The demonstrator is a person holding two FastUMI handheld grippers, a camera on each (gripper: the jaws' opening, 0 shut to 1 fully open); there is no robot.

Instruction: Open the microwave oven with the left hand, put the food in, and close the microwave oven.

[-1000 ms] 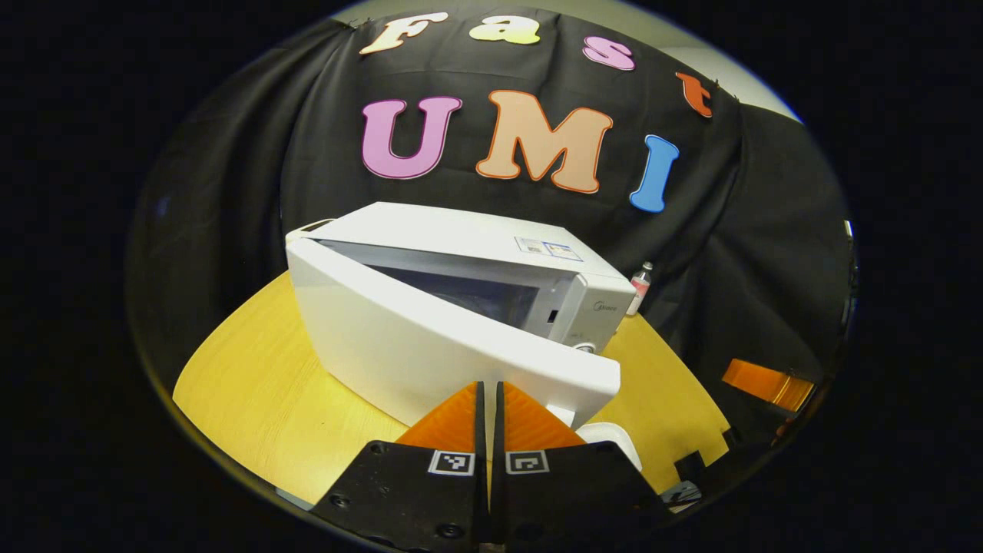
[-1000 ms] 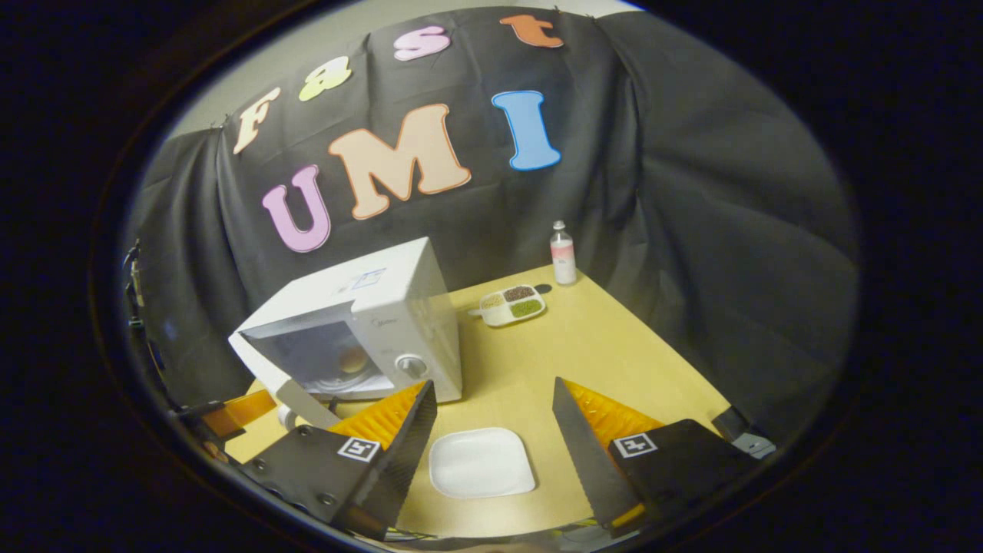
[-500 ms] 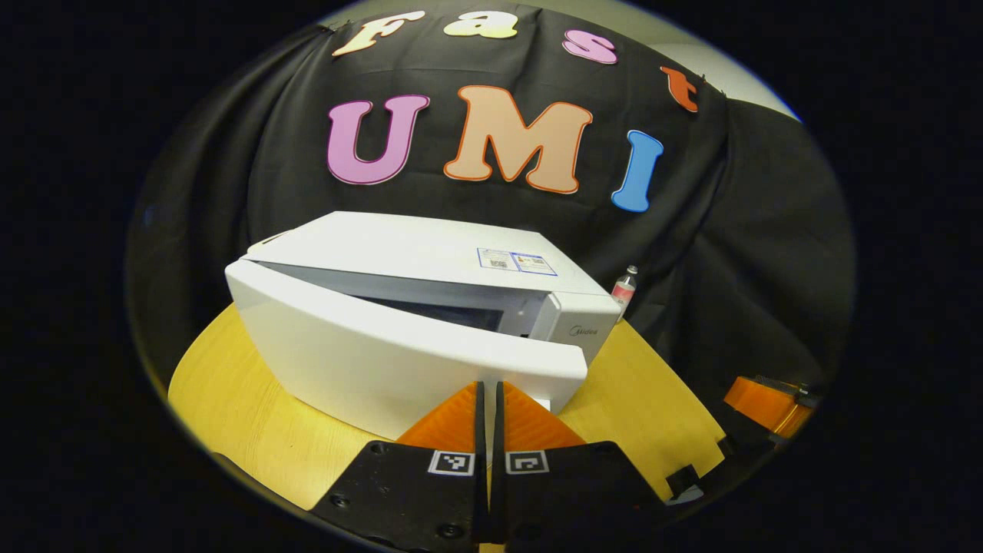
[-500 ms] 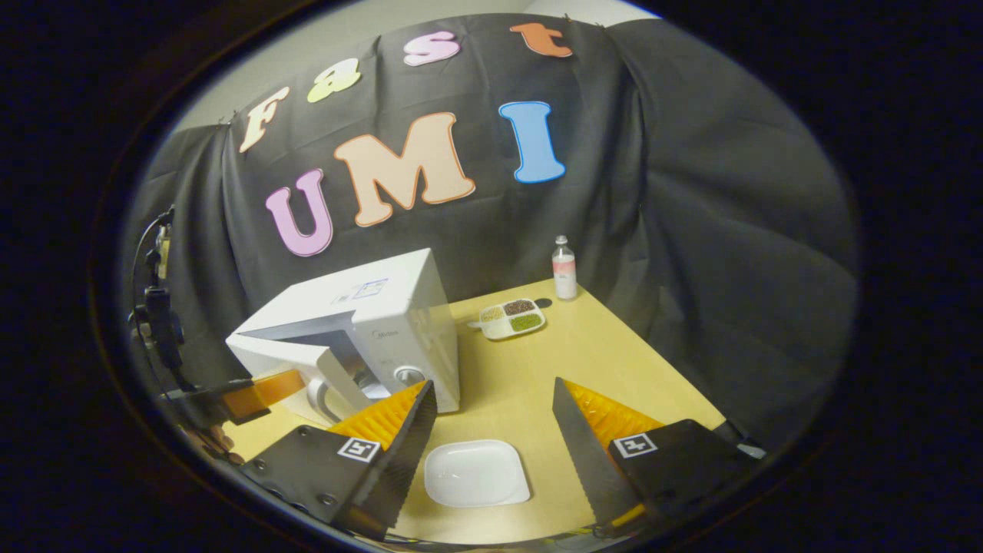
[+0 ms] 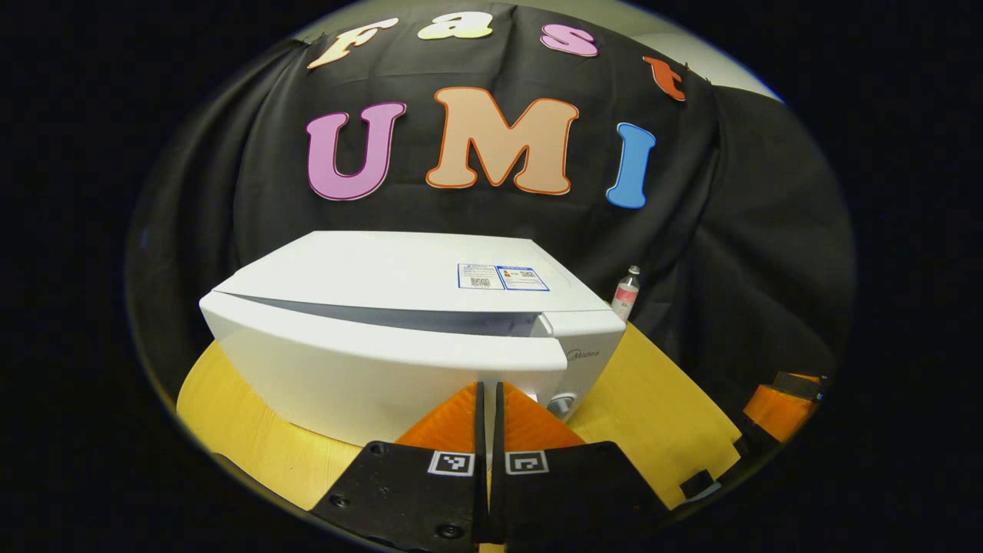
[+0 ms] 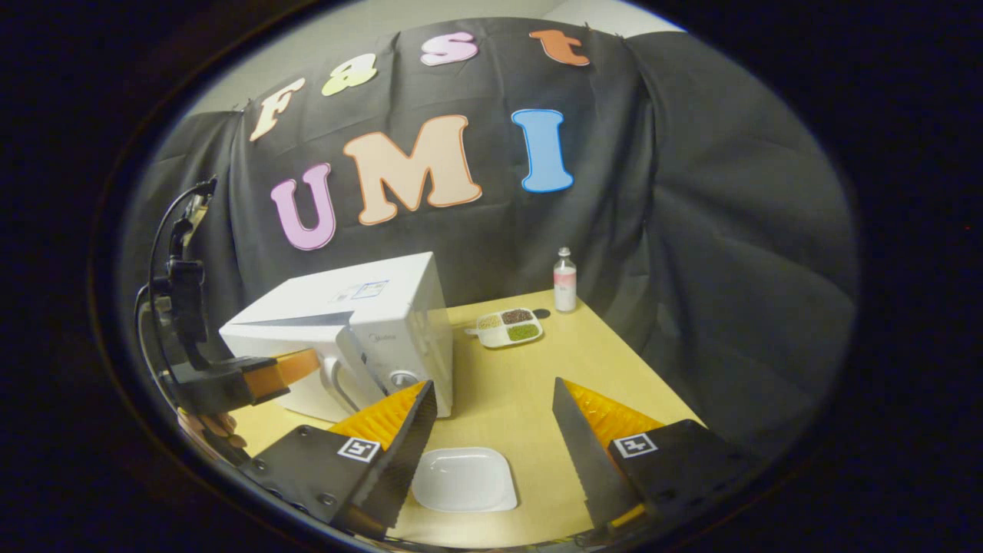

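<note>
In the left gripper view, the left hand-held gripper (image 5: 488,399) is seen with its fingers drawn together on nothing, pressed flat against the microwave door (image 5: 369,369). A closed, blunt tip is judged to suit pushing. The door is left slightly ajar, a thin wedge of gap showing along the top of the microwave oven (image 5: 399,269).

In the right gripper view, the right hand-held gripper (image 6: 491,430) is held wide and empty, just in front of the microwave oven, above an empty white plate (image 6: 463,479) on the counter (image 6: 584,361). The food is presumably inside, though hidden by the door.
</note>
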